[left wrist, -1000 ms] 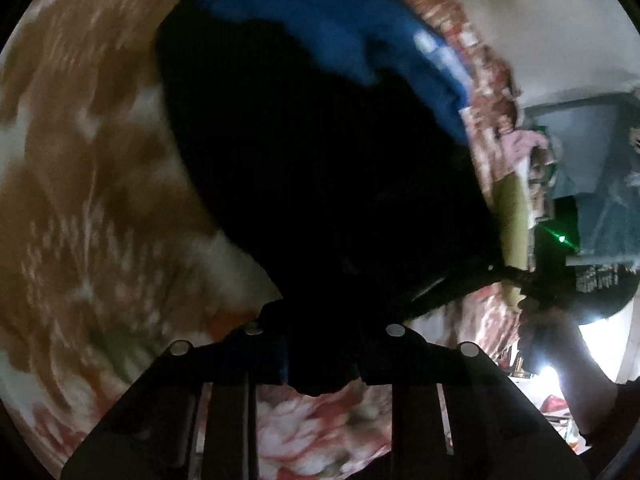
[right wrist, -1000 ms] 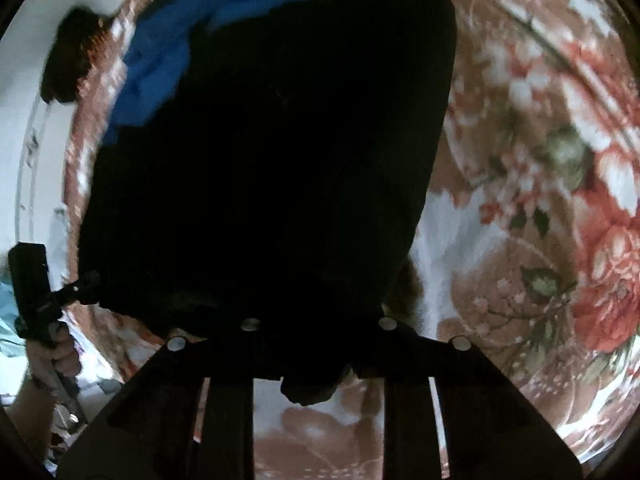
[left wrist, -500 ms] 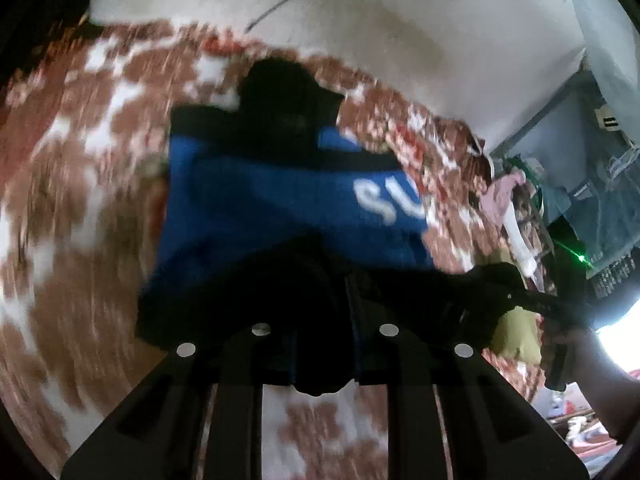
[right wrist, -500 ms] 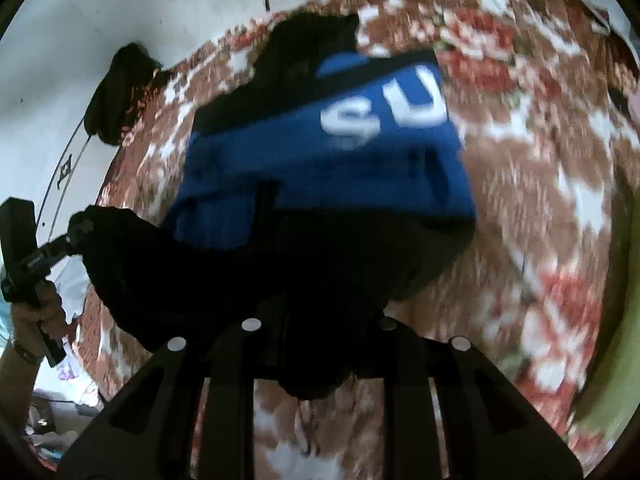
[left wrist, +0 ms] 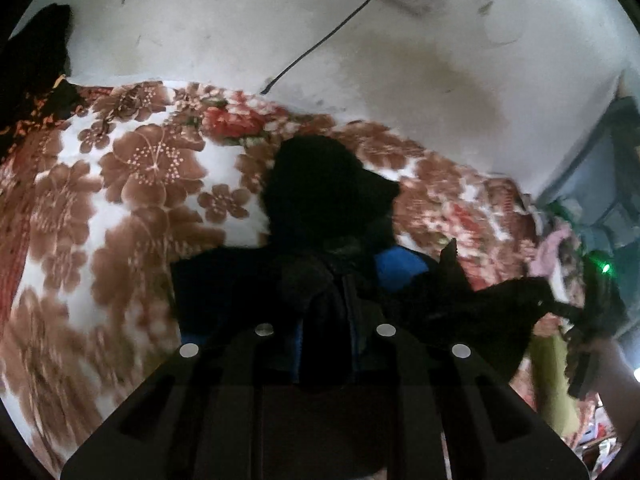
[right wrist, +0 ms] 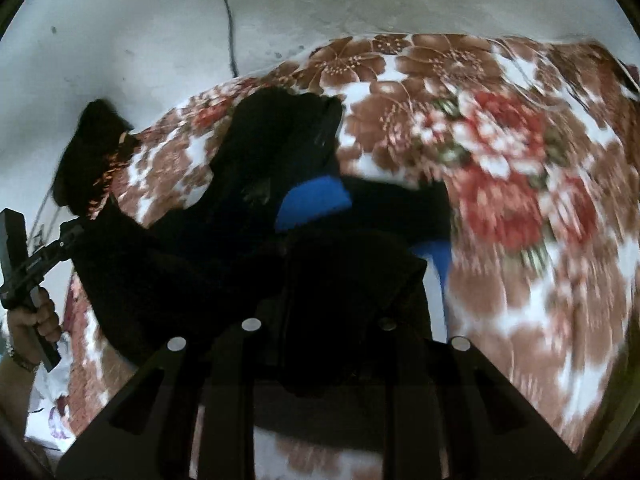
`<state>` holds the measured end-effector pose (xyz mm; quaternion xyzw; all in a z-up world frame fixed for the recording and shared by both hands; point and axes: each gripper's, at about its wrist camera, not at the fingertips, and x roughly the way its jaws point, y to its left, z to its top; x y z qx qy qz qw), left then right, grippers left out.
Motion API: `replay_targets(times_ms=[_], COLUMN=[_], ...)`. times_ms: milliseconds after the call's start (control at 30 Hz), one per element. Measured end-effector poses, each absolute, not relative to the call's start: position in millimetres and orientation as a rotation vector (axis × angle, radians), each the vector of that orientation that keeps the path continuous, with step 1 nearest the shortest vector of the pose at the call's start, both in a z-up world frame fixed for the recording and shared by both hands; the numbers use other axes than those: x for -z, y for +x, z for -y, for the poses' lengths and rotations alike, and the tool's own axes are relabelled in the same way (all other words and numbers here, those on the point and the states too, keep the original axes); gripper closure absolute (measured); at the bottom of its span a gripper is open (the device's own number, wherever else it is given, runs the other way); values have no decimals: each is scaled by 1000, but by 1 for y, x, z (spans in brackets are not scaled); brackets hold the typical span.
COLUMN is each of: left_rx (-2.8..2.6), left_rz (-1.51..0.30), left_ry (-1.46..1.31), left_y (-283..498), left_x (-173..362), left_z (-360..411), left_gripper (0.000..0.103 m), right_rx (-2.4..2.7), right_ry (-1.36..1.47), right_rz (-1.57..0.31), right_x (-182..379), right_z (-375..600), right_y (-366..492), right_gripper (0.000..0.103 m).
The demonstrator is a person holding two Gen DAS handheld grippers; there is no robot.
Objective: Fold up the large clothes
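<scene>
Floral blanket (left wrist: 120,184), black-and-blue garment (right wrist: 280,200) on it

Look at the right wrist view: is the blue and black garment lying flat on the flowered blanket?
No: the garment is lifted and bunched above the blanket.

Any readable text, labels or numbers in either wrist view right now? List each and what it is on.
None readable in either view.
The black and blue garment is folded over, showing only plain blue patches and no lettering.
The flowered blanket carries a pattern only.
</scene>
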<state>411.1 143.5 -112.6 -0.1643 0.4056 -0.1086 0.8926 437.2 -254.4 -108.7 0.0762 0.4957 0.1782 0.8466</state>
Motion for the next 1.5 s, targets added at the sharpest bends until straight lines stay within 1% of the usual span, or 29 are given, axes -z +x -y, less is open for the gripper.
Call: replay_targets(times_ms=[133,167,267,367,467,533,567,633,667,700,733,767,800,867,933,1000,1033,1100,1200,1267,1333,1433,1500], left_rx=[177,166,132,128,139,152,157,167,172,176,186,193,196,154,130,97,89,79,67,75,93,113,126], left_rz=[-936,-952,-1006,-1022,-1004,-1004,-1006,-1012,-1017,-1025,-1043,-1050,-1050,-1029,-1001,-972,-956,-928,-888,-882,-900,-969,-998], left_ry=[-331,-331,-360,-376,-390,-427,-437,-471,-500,-532,-602,-647,-684,-684,-733,-709,-668,-581,-286,-107,49,76,101], left_y=[483,492,524,538,544,545,546,546,546,547,548,549,549,549,547,545,542,535,512,498,485,484,488], left_x=[164,175,215,237,247,250,250,248,247,246,243,241,236,223,206,185,174,156,136,140,160,195,216], left_z=[-154,-157,-168,-173,-180,-187,-188,-192,-195,-198,-204,-208,-212,-219,-232,-238,-236,-228,-180,-149,-115,-101,-98], left_gripper=[88,88,87,84,80,78,76,72,68,60,52,30,17,17,13,11,11,7,5,5,5,5,5], right_rx=[-368,-365,-360,-362,-399,-417,-419,-414,-412,-413,-411,-411,-408,-365,-320,-277,-251,-230,-218,-238,-240,-190,-141], right_ry=[152,135,136,182,277,327,347,415,451,499,521,532,532,507,487,434,386,277,34,-86,-196,-300,-333], right_rz=[-1083,-1099,-1142,-1165,-1164,-1157,-1154,-1137,-1128,-1114,-1105,-1090,-1082,-1064,-1045,-1027,-1016,-1001,-951,-932,-920,-899,-925], right_x=[143,159,194,220,229,231,231,225,223,217,212,205,199,185,173,159,151,143,140,148,164,188,208], right_z=[243,240,240,247,257,263,266,273,276,280,282,285,287,293,302,307,305,292,250,215,179,158,163], right_y=[514,536,568,584,588,588,588,585,584,582,581,580,580,581,582,580,577,568,539,519,505,504,516], right_gripper=[81,81,80,76,67,64,61,49,36,18,12,11,11,9,8,8,8,8,8,8,8,8,8])
